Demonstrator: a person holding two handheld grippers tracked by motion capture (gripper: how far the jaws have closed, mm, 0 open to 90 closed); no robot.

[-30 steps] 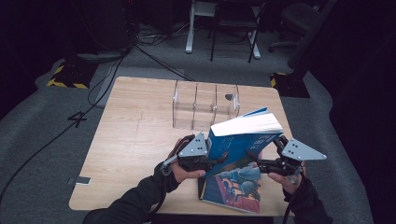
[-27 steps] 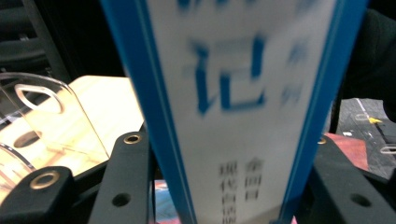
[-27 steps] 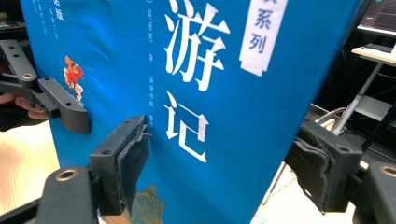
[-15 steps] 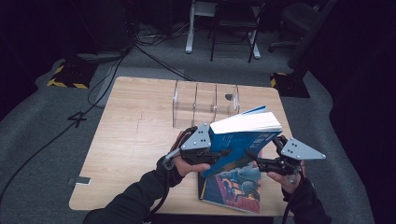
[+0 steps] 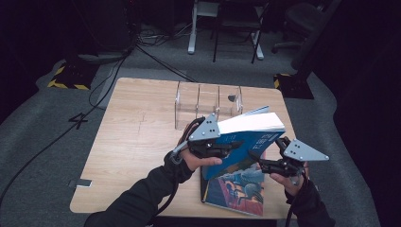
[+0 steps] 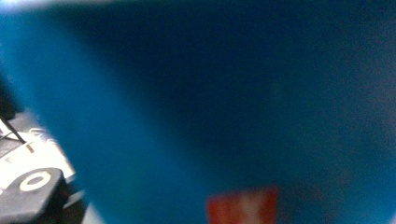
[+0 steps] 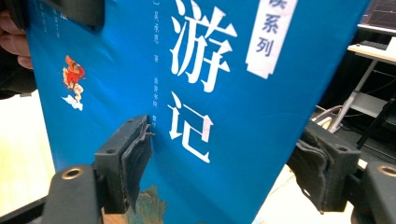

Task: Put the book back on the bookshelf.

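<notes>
A thick blue book (image 5: 246, 139) with white lettering hangs tilted above the table's near right part, page edges facing up. My left gripper (image 5: 231, 145) is shut on its left side, and the blue cover (image 6: 233, 93) blurs right in front of that gripper's camera. My right gripper (image 5: 263, 164) stands open at the book's lower right corner. In the right gripper view the cover (image 7: 224, 84) runs behind its left pad (image 7: 135, 154), and the right pad (image 7: 317, 168) sits just past the book's edge. A second, illustrated book (image 5: 236, 189) lies flat underneath.
A clear plastic divider box (image 5: 208, 99) stands at the back middle of the wooden table (image 5: 137, 142). Cables, chairs and a desk leg are on the dark floor beyond. The table's left half is bare wood.
The left gripper has risen with the blue book, so the book hangs higher over the flat book. The right gripper has stayed in place.
</notes>
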